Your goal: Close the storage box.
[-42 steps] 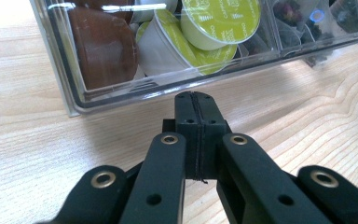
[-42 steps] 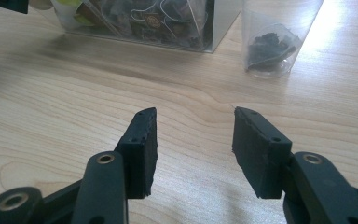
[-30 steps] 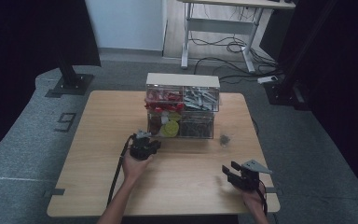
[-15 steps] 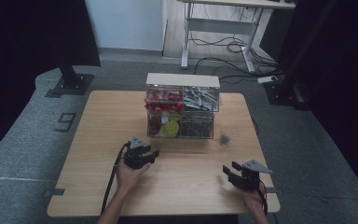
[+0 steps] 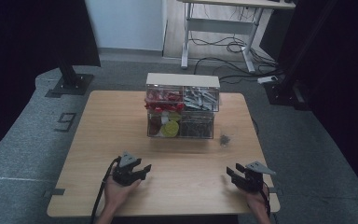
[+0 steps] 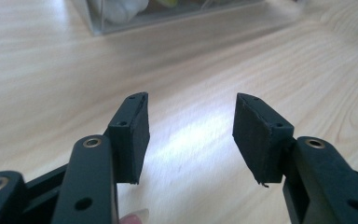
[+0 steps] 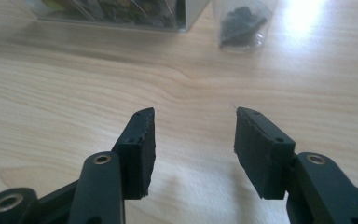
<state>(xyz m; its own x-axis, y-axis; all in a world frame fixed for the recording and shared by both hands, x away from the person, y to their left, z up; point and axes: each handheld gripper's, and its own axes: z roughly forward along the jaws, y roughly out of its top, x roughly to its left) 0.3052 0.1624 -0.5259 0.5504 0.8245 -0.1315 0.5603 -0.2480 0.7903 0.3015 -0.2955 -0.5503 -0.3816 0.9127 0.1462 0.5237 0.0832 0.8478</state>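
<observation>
A dim room with grey floor surrounds a pale wooden table (image 5: 121,126). From the high view, a clear plastic box (image 5: 182,112) with four compartments stands mid-table, holding red, silver, yellow and dark bits; a small clear cup (image 5: 224,137) sits just beside it. The left gripper (image 5: 142,170) and right gripper (image 5: 231,173) rest near the front edge, well apart.

Left gripper view: jaws open, empty, above bare wood.

Right gripper view: jaws open, empty; the cup (image 7: 243,23) ahead looks light, thin-walled and slippery, best pinched gently across its sides.

Pale wood-grain table (image 5: 112,126) — clear organizer (image 5: 182,112) holding red, yellow, grey — black fingers (image 6: 130,135).
</observation>
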